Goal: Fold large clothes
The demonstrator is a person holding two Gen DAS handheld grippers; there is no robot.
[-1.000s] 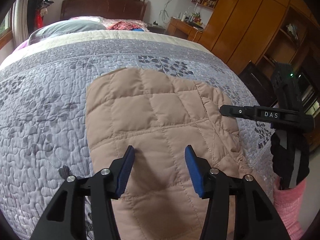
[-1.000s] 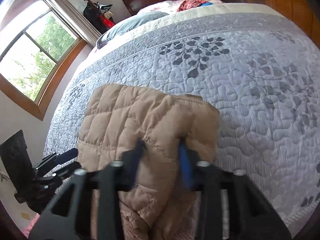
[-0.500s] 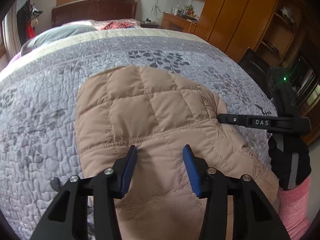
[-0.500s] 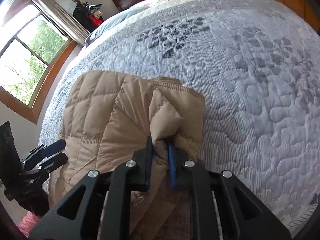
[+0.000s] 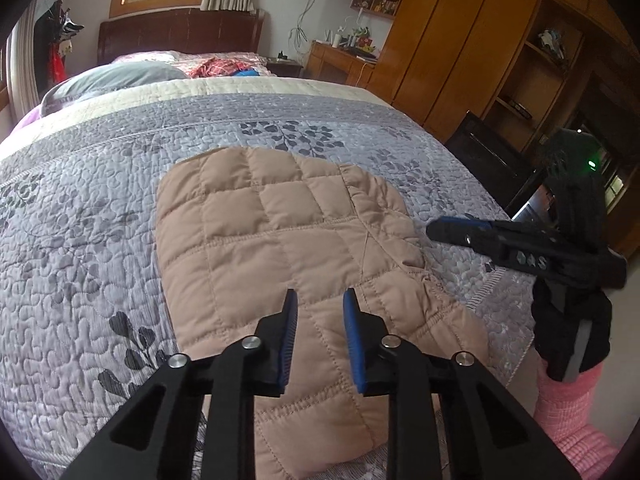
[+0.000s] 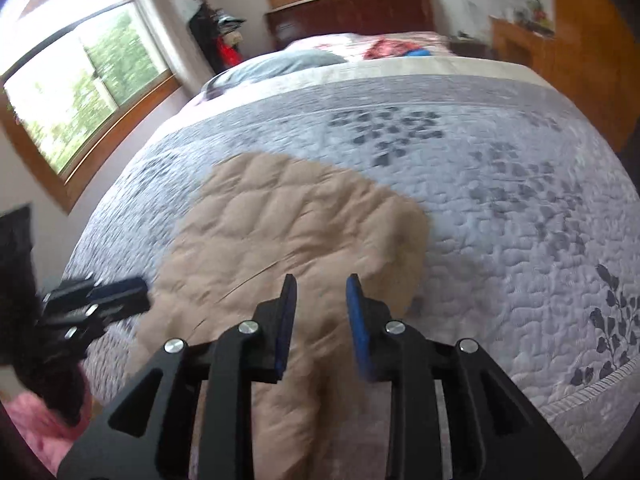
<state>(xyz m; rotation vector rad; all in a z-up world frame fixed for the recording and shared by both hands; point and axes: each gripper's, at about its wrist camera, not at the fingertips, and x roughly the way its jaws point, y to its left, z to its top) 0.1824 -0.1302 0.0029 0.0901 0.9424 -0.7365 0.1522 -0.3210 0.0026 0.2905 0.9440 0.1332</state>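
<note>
- A tan quilted jacket lies folded on a grey bedspread that covers the bed, on the near half of it and toward the near edge.
- The jacket's near end runs down past the bed's near edge, under both grippers.
- The left gripper hangs above the near part of the jacket, its jaws narrow and closing; nothing sits between the blue pads, only the cloth below them.
- The right gripper hangs above the jacket's right side, its jaws narrow and opening; no cloth is caught between them.
- In the left wrist view the right gripper reaches in from the right, its tip just off the jacket's right edge, held by a hand in a black glove with a pink sleeve below it.
- In the blurred right wrist view the left gripper shows at the left, beside the jacket's left edge.
- At the far end of the bed lie a grey pillow and a dark wooden headboard.
- Wooden cupboards line the right wall; windows sit on the left and far walls.
</note>
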